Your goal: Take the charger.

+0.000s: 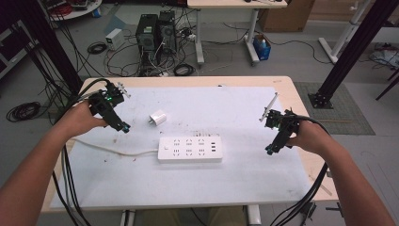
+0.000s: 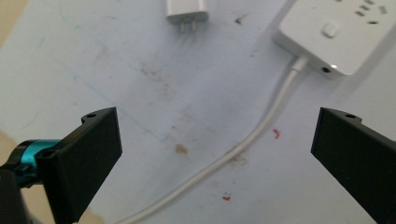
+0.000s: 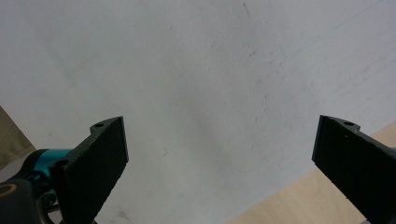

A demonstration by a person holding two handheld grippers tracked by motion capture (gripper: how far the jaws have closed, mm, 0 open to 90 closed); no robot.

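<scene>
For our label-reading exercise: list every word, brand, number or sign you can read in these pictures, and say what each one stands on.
No text can be read anywhere.
White rectangular power strip: no print legible; its sockets and button carry no readable marks.
Small white plug-in charger: bare faces, no readable label.
Black computer towers on the floor: any lettering is too small and blurred.
White table mat: stains, no writing.
</scene>
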